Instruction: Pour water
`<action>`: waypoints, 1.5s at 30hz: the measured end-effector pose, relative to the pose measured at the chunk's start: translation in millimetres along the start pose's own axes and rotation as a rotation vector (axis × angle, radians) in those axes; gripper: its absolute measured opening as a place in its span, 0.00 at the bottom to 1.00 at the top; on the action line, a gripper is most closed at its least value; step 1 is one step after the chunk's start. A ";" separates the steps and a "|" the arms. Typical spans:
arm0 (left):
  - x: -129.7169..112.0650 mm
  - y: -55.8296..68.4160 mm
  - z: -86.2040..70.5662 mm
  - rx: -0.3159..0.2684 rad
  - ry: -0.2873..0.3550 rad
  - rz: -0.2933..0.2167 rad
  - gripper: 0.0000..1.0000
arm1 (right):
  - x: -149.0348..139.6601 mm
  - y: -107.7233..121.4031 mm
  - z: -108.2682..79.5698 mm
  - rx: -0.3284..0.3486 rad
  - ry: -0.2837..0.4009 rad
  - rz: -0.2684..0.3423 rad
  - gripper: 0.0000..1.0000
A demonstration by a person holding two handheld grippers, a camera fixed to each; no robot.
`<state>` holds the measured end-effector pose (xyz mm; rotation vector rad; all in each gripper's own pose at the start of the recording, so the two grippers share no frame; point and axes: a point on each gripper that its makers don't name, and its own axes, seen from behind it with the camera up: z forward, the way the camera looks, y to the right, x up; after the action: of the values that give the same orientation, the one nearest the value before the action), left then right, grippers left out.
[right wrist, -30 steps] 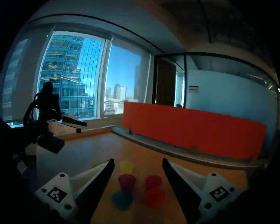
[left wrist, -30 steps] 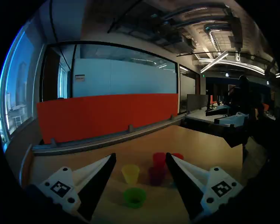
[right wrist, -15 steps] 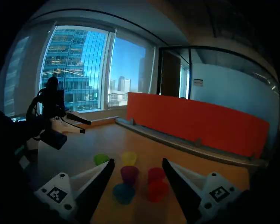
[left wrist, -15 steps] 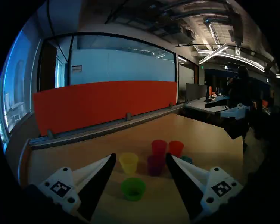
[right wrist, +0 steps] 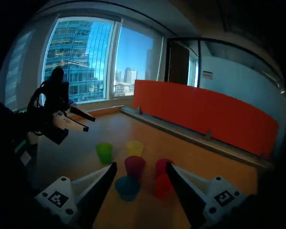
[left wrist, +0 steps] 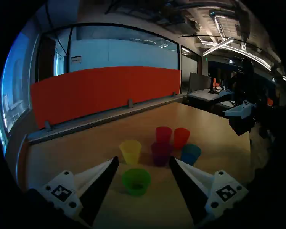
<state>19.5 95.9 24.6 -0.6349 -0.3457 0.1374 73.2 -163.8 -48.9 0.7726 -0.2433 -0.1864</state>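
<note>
Several small plastic cups stand together on a wooden table [left wrist: 82, 149]: yellow [left wrist: 130, 150], green [left wrist: 136, 181], purple [left wrist: 160, 153], red [left wrist: 163, 134], orange-red [left wrist: 181, 137] and blue [left wrist: 190, 153]. My left gripper [left wrist: 143, 160] is open and empty above the table's near side, with the green cup between its fingers' lines. In the right gripper view the cups are green [right wrist: 104, 152], yellow [right wrist: 134, 147], purple [right wrist: 135, 166], blue [right wrist: 127, 187] and red [right wrist: 163, 166]. My right gripper [right wrist: 140, 166] is open and empty, short of the blue cup. I cannot tell whether any cup holds water.
An orange partition panel [left wrist: 105, 89] runs along the table's far edge on a grey rail. Tall windows [right wrist: 78, 65] are on one side and office desks [left wrist: 208, 95] on the other. Each view shows the other gripper farther off: the right one [left wrist: 238, 114], the left one [right wrist: 68, 120].
Both views have tilted down toward the table, so the cups sit higher and fuller in each. The blue cup has come into the left gripper view. Both grippers stayed open.
</note>
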 end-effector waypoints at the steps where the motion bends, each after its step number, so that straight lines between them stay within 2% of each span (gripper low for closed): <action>1: -3.3 0.0 1.6 -0.002 -0.006 -0.001 0.99 | -2.9 -0.7 2.2 0.004 -0.006 0.002 0.99; 15: -50.0 -0.4 19.1 -0.016 -0.102 -0.012 0.99 | -43.2 -9.3 23.4 0.044 -0.091 0.018 0.99; 31: -95.2 -1.9 30.6 -0.021 -0.195 -0.010 0.99 | -81.2 -17.3 42.9 0.074 -0.163 0.024 0.99; 45: -118.8 -9.6 48.2 -0.016 -0.247 -0.020 0.99 | -114.2 -29.7 54.5 0.109 -0.227 0.034 0.99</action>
<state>-108.5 87.7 34.1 -0.6313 -0.5921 0.1946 -53.7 -191.8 -49.2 0.8549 -0.4848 -0.2307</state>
